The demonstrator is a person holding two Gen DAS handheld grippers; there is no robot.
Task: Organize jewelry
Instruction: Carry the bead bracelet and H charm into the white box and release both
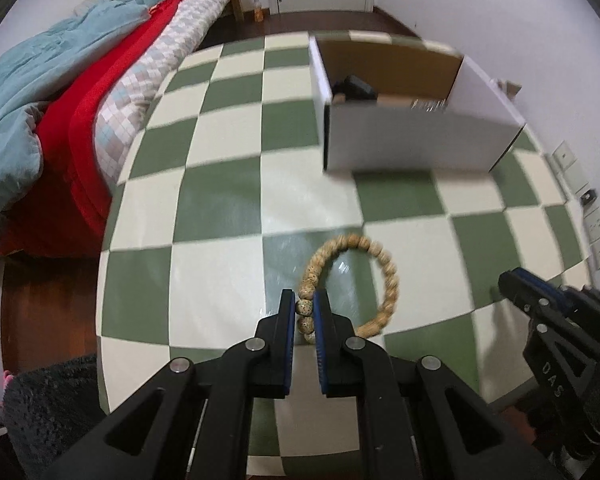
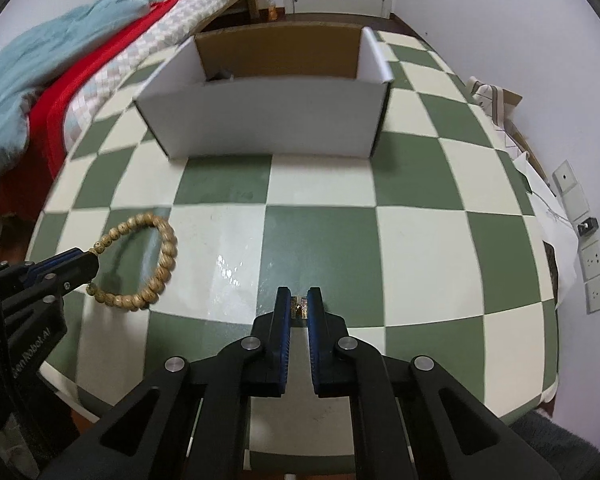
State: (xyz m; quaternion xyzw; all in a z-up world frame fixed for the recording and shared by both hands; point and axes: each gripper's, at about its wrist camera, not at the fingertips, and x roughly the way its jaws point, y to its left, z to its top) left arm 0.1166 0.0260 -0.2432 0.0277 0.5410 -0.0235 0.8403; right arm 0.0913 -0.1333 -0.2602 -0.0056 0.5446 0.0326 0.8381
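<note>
**Wooden beads and gold piece gripped over checked worktop**

Tan wooden bead bracelet (image 1: 364, 280) is hanging pinched in the left tool (image 1: 304, 304), its loop lying against the green-and-cream checked worktop (image 1: 220, 200). The right tool (image 2: 299, 304) is clamping narrowly on a small gold jewelry piece (image 2: 300, 306) at the worktop surface. Beyond both is standing an open white cardboard box (image 2: 268, 116).

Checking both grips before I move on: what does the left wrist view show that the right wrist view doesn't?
Left wrist only: the left gripper pinching beads of the bracelet between its pads, and dark items inside the box.

Right wrist only: the right gripper closed on a small gold piece, and papers at the table's right edge.

Both: the bracelet, box, checkered table and bed.
</note>
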